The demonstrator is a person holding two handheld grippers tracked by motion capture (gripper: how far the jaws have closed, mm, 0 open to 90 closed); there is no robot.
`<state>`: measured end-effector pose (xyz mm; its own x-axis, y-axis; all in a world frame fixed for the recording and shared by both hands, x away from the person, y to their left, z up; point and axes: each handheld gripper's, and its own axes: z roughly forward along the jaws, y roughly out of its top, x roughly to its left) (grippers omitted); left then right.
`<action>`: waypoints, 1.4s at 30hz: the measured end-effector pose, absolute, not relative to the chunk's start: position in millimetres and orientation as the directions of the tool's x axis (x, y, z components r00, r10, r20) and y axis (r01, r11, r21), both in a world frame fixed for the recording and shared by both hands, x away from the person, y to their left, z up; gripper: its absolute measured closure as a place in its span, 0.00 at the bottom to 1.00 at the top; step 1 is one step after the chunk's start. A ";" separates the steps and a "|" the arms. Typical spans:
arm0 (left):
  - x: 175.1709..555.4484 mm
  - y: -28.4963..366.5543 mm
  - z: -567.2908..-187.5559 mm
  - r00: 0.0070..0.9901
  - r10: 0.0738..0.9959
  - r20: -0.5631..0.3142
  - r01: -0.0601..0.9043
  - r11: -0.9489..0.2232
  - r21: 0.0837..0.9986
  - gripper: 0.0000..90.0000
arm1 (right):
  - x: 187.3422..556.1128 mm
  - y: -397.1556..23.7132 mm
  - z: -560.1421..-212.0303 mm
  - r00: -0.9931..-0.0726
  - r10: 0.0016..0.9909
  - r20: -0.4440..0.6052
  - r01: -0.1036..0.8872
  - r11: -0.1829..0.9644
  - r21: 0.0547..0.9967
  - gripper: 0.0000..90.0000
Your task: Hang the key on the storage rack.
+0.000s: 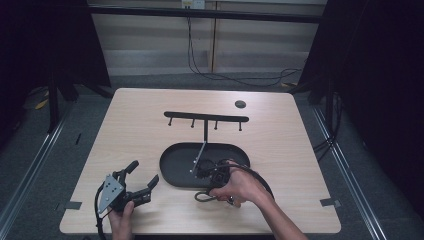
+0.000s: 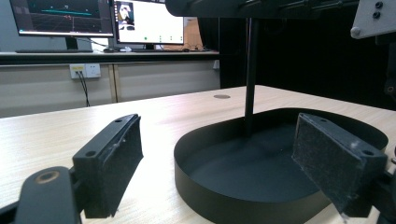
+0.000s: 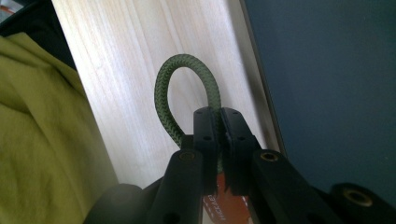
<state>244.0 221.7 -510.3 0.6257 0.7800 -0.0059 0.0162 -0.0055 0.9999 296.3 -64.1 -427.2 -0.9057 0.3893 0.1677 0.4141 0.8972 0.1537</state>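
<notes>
Right gripper [image 3: 219, 135] jaws pressed together on a green braided cord loop [image 3: 180, 88]; one leg of the loop runs down between the pads, the other bends out to the side and disappears behind the left jaw. Loop arches up past the jaw tips, over pale wood of the table [image 3: 140, 70]. Something orange with lettering sits low between the jaws, too hidden to identify. Yellow-green cloth [image 3: 42, 130] along the left of the right gripper view.

High view: right hand [image 1: 237, 185] at the near edge of the black oval tray [image 1: 172, 167], gripper mostly hidden beneath it. A dark loop shows on the table just under the hand, near the tray's front rim.

Left gripper [image 1: 141, 182] held by the left hand [image 1: 121, 217] near the table's front-left; jaws spread wide, nothing between them. It points toward the tray, apart from the cord. In the left gripper view the pads [image 2: 114, 163] frame the tray wall [image 2: 210, 186].

Farther back: thin upright post [image 1: 205, 131] rises from the tray, carrying a black crossbar [image 1: 205, 117] with small pegs hanging under it. Beyond that, a small dark round disc [image 1: 240, 104] on the far right of the tabletop. Monitors [image 2: 60, 16] on a counter behind, seen in the left gripper view.
</notes>
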 end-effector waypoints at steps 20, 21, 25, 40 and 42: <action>244.4 222.0 -510.2 0.628 0.778 -0.003 0.016 -0.009 1.000 0.17 | 303.4 -77.6 -391.1 -0.892 0.429 0.139 0.448 0.880 0.157 0.96; 244.3 221.9 -510.2 0.629 0.777 -0.005 0.018 -0.008 1.000 0.17 | 303.7 -78.8 -388.7 -0.891 0.431 0.141 0.450 0.879 0.158 0.96; 244.4 222.0 -510.2 0.628 0.778 -0.003 0.016 -0.009 1.000 0.17 | 304.2 -83.2 -379.4 -0.891 0.434 0.132 0.451 0.877 0.166 0.96; 244.2 221.6 -510.3 0.626 0.780 -0.004 0.015 -0.007 1.000 0.17 | 305.6 -88.4 -355.3 -0.903 0.414 0.117 0.430 0.883 0.188 0.96; 244.1 221.5 -510.3 0.624 0.782 -0.006 0.016 -0.005 1.000 0.17 | 306.0 -88.5 -351.6 -0.901 0.417 0.120 0.433 0.883 0.183 0.96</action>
